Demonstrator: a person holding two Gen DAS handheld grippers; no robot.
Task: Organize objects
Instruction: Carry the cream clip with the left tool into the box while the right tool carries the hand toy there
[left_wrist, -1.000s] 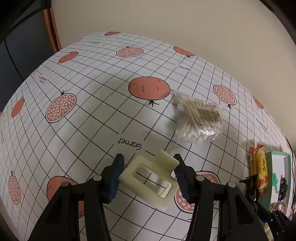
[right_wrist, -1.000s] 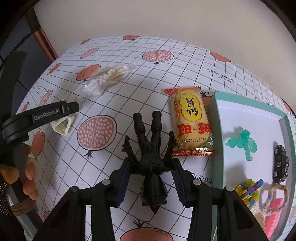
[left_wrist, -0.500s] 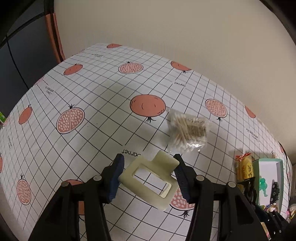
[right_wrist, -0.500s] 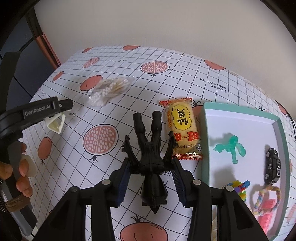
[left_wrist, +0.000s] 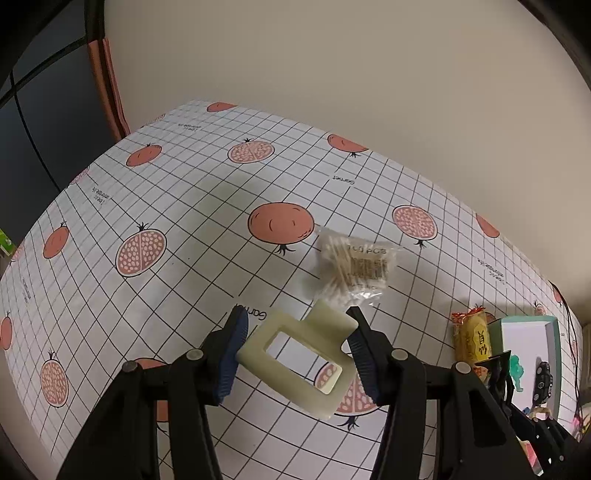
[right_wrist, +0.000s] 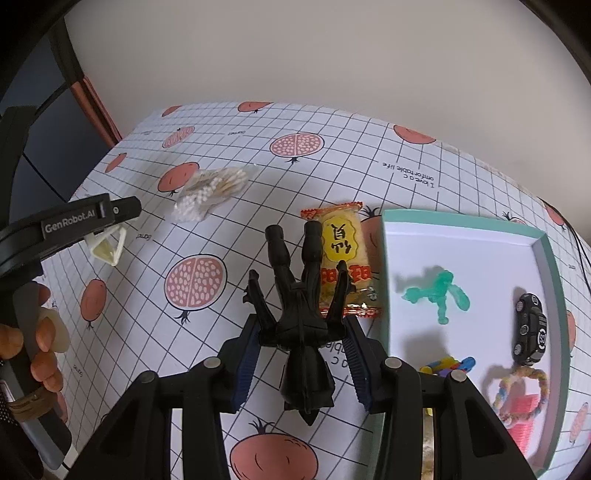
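Clamping the light, stiff black figure at its waist, the right hand-held gripper gripped securely, the teal tray at three o'clock, while the left hand-held gripper pinched a rigid cream hair claw.

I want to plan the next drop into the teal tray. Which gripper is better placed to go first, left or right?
Probably the right gripper. It holds the black figure just beside the teal tray. The left gripper holds the cream hair clip farther from it, beyond the snack packet.
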